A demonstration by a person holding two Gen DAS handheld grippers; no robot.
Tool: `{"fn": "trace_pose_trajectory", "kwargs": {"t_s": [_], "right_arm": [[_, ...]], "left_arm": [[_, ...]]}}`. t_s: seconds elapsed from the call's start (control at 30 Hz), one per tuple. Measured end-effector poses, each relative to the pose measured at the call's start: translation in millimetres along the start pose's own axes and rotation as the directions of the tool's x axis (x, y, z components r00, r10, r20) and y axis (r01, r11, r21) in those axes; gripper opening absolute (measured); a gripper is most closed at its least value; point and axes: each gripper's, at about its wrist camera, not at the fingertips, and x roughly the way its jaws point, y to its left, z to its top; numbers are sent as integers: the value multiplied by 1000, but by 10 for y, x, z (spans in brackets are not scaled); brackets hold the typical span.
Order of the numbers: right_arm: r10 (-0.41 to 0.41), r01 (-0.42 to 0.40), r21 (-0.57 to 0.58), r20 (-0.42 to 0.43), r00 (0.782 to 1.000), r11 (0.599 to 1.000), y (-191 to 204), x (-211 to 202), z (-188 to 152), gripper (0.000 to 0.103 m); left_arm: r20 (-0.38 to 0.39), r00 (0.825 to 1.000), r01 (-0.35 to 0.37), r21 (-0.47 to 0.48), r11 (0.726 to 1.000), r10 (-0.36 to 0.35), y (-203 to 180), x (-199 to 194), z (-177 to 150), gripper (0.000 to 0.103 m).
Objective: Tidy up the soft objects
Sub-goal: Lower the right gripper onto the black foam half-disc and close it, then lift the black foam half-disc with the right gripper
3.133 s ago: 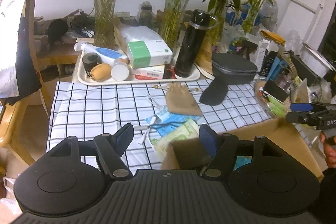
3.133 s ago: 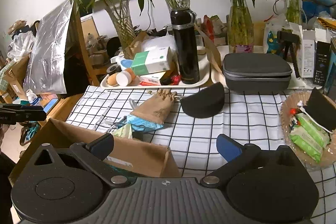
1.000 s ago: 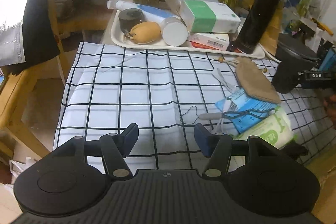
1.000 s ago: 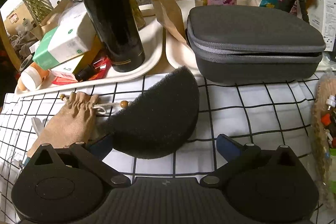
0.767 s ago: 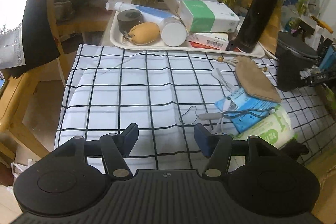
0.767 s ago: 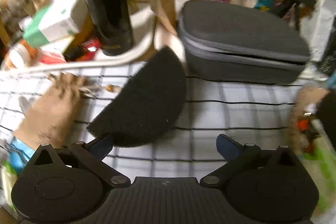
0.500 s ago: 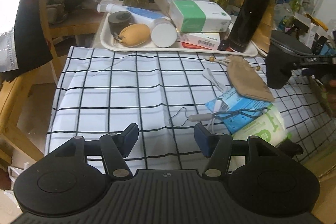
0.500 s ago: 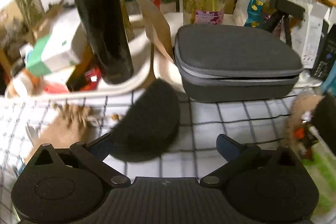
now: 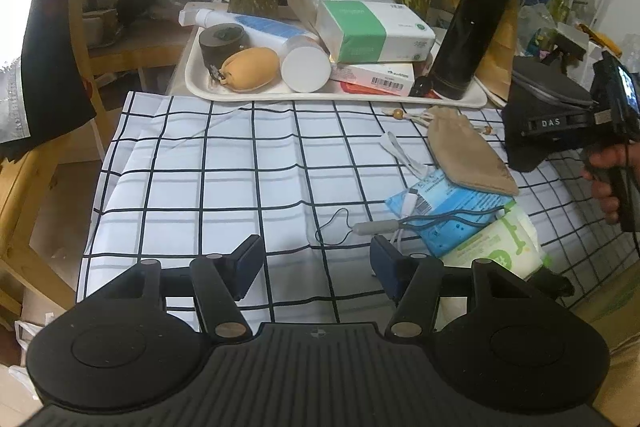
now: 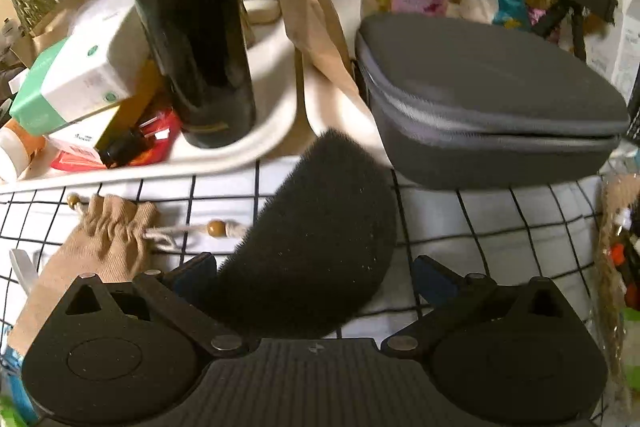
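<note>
The right hand-held gripper (image 10: 314,277) has its jaws wide apart around the black sponge (image 10: 316,247), which lies on the checked cloth (image 10: 500,227) of the worktop, just before the grey case (image 10: 488,99) (pads not pressing it). The left hand-held gripper (image 9: 316,263) hangs half open and empty over the cloth, near the blue packet (image 9: 448,211) and tan pouch (image 9: 464,151).

Left wrist view: sharp, evenly lit by soft indoor light, with strong glare on the silver foil sheet (image 9: 16,7) at the upper left edge and soft shadows on the checked cloth (image 9: 224,179). Right wrist view: motion-blurred, worst on the black flask (image 10: 188,19) and background clutter. Both show fisheye bending and dark corners.
</note>
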Motion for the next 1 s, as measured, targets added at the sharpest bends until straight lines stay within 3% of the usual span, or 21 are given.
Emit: {"fn": "trace_pose_trajectory", "kwargs": {"t_s": [0.03, 0.07, 0.2, 0.33, 0.53, 0.83, 1.0], "right_arm": [[17, -17, 5, -13, 1000, 1000, -29, -21, -1, 86], [47, -47, 16, -24, 999, 999, -69, -54, -5, 79], [63, -64, -15, -17, 998, 998, -164, -264, -22, 74], [82, -79, -44, 60, 995, 996, -346, -775, -38, 74], [82, -86, 18, 179, 980, 996, -730, -1548, -262, 74], [108, -116, 18, 254, 961, 993, -783, -2172, -700, 74], [151, -168, 44, 259, 954, 985, -800, -2287, -862, 74]], "left_arm": [[1, 1000, -2, 0, 1000, 2, -9, -11, 6, 58], [4, 1000, -1, 1, 1000, 1, -18, -30, 12, 58], [21, 1000, -20, 27, 999, 19, -77, -124, 5, 58], [59, 997, -50, 10, 999, 50, -21, -327, -7, 58], [107, 991, -75, -19, 997, 77, -7, -804, -11, 58], [139, 986, -91, -23, 996, 94, -295, -1487, 110, 58], [147, 985, -95, 15, 995, 92, -436, -1584, 129, 58]]}}
